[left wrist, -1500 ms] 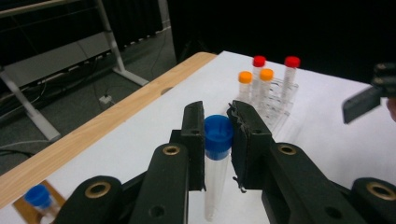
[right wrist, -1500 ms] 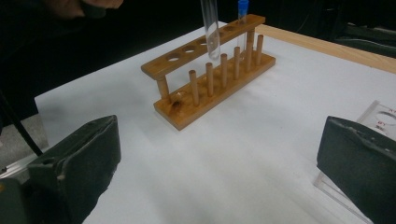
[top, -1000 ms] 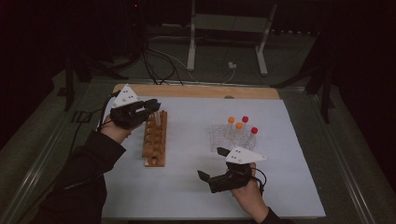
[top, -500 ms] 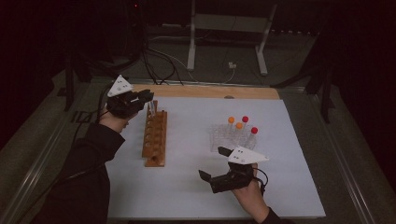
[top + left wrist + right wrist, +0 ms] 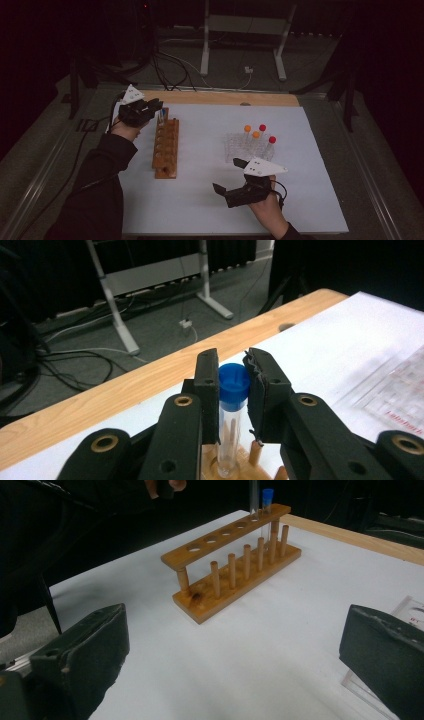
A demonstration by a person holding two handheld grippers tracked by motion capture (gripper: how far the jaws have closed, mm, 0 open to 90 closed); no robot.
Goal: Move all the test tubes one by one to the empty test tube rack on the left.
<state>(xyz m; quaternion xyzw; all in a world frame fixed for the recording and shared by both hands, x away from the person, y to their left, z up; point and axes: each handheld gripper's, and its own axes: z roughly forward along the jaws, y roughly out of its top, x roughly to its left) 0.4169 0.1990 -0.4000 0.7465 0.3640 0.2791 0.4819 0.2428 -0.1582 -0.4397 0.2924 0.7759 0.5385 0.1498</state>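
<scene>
A clear plastic test tube with a blue screw cap [image 5: 233, 390] is seen standing upright in the far end hole of a brown wooden test-tube rack [image 5: 165, 147], its lower end seated in the wood. In the left gripper view the cap is flanked by the two black jaws of the left gripper [image 5: 233, 382], which are drawn narrow about it; one jaw lies against the cap, while a slight gap may remain at the other, so a firm hold cannot be told. In the right gripper view the same tube [image 5: 267, 507] is shown at the rack's far end, with the other holes of the rack [image 5: 235, 560] left unfilled. The rack is placed on a white sheet [image 5: 200, 200] covering the table. A clear plastic rack of tubes with orange and red caps [image 5: 252, 142] is set well apart from it. The right gripper [image 5: 227, 176] is held low near the sheet's front edge, its jaws spread wide with nothing between them.
</scene>
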